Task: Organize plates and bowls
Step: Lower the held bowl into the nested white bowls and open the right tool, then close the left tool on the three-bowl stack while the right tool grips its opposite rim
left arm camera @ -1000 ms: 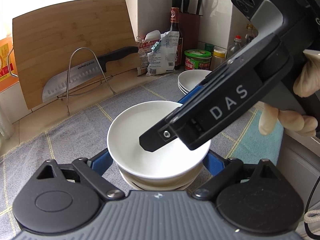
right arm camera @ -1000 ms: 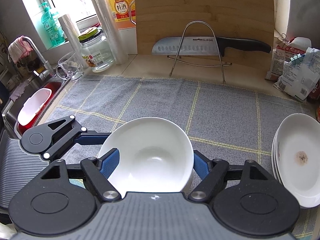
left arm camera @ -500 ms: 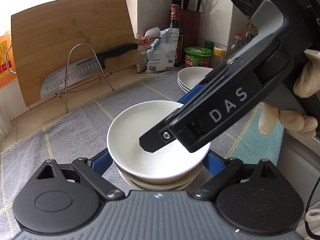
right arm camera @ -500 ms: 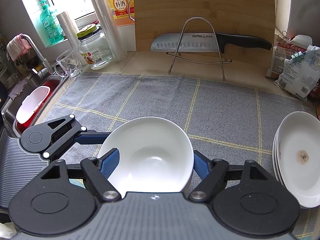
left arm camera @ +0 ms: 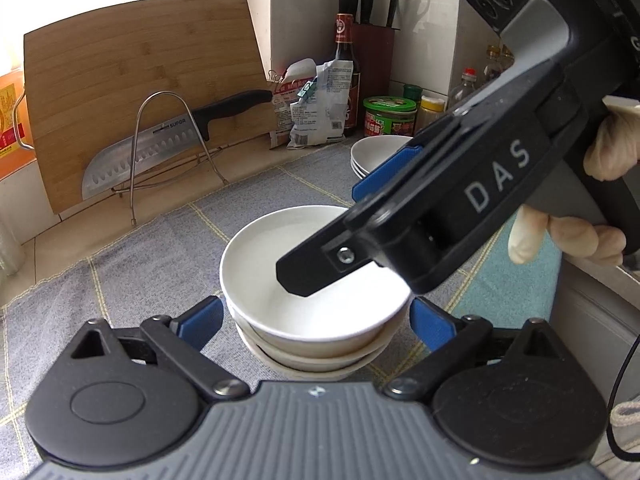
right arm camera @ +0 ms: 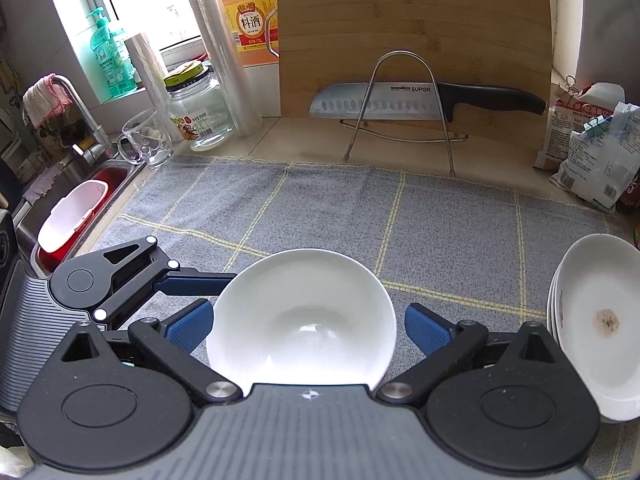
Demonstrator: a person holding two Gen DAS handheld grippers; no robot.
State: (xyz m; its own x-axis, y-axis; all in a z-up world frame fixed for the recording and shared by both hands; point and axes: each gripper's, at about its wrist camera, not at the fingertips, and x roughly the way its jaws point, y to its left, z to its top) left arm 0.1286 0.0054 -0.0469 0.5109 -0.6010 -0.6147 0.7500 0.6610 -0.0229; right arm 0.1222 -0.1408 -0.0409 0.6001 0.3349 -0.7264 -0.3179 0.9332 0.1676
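A stack of white bowls (left arm camera: 316,320) stands on the grey checked mat (left arm camera: 160,264). The top bowl (right arm camera: 300,320) is nested in it. My left gripper (left arm camera: 316,318) is open, with a blue pad on each side of the stack and small gaps to the bowls. My right gripper (right arm camera: 308,322) is open too, its pads either side of the top bowl's rim without touching. In the left wrist view the right gripper's body (left arm camera: 460,208) reaches over the bowl. A stack of white plates (right arm camera: 600,320) lies to the right; it also shows in the left wrist view (left arm camera: 376,156).
A bamboo cutting board (right arm camera: 412,40) leans on the back wall behind a cleaver on a wire stand (right arm camera: 400,100). Food bags (right arm camera: 592,148) sit back right. A glass jar (right arm camera: 196,108), a mug (right arm camera: 144,136) and a sink (right arm camera: 76,208) are at the left.
Both grippers opened: the pads that pressed the bowls now stand apart from them. The top bowl has settled onto the stack.
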